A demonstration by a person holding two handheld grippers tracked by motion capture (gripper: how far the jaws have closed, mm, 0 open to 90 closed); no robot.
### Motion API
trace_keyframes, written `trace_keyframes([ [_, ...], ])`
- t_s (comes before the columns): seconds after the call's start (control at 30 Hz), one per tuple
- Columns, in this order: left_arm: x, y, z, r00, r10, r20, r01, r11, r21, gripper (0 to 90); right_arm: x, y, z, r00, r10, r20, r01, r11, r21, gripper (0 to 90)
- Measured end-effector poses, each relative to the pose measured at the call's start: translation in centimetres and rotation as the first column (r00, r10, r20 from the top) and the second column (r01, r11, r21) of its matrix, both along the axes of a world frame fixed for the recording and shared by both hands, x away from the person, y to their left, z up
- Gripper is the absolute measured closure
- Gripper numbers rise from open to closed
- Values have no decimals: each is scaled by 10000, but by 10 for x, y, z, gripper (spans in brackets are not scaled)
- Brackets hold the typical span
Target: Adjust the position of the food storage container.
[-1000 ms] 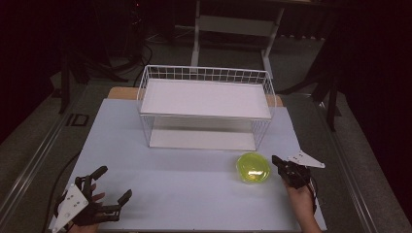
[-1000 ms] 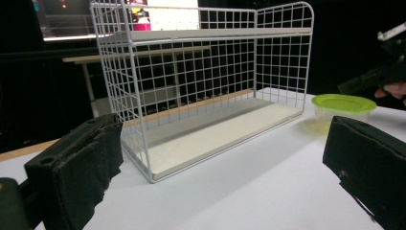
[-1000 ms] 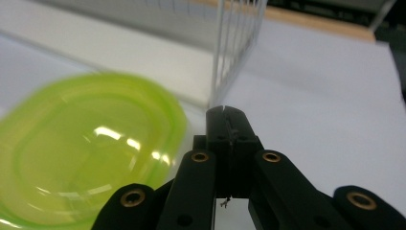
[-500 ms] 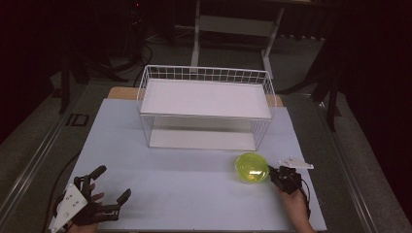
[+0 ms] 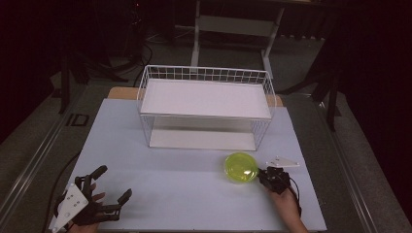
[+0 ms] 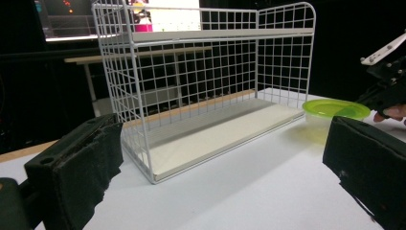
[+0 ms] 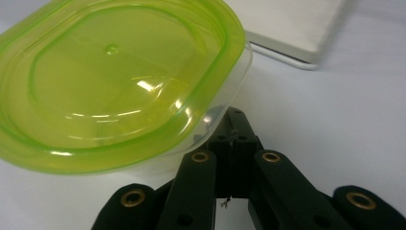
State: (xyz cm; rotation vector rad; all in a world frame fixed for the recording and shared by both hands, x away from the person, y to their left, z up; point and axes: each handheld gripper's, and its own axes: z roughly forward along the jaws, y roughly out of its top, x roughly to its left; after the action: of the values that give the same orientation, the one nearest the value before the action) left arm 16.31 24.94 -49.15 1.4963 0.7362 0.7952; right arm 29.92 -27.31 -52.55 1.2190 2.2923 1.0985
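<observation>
Jaws of the right gripper (image 5: 265, 173) are pressing together at the lime-lidded clear container's (image 5: 241, 167) right edge, near the wire rack (image 5: 206, 107); the left gripper (image 5: 112, 187) is sitting near-left, jaws spread.

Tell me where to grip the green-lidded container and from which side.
Grip the container at its lid rim on the edge nearest the right gripper, coming in low from the person's right. It sits flat on the table and is broad and shallow, so the overhanging rim is probably the only part thin enough for the jaws.
</observation>
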Motion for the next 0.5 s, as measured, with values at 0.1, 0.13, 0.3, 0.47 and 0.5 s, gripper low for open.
trace_keyframes([
  [0.1, 0, 0, 0, 10000, 11, 7, -11, 10000, -13, 3, -2, 10, 0, 9995, 306, -65, -305, 9995, 65, 900],
  [0.13, 0, 0, 0, 10000, 22, -4, -22, 10000, -22, 3, -2, 13, -1, 9993, 378, -59, -378, 9993, 58, 900],
  [0.3, 0, 0, 0, 10000, -19, -10, 19, 10000, 13, 3, -2, 26, -1, 9976, 660, -231, -655, 9976, 207, 900],
  [0.47, 0, 0, 0, 10000, 6, 2, -6, 10000, -5, 3, 0, 36, -4, 9970, 710, -319, -705, 9973, 192, 900],
  [0.5, -1, 1, 0, 10000, 2, -1, -2, 10000, -19, 3, 1, 37, -3, 9977, 623, -249, -621, 9980, 92, 900],
])
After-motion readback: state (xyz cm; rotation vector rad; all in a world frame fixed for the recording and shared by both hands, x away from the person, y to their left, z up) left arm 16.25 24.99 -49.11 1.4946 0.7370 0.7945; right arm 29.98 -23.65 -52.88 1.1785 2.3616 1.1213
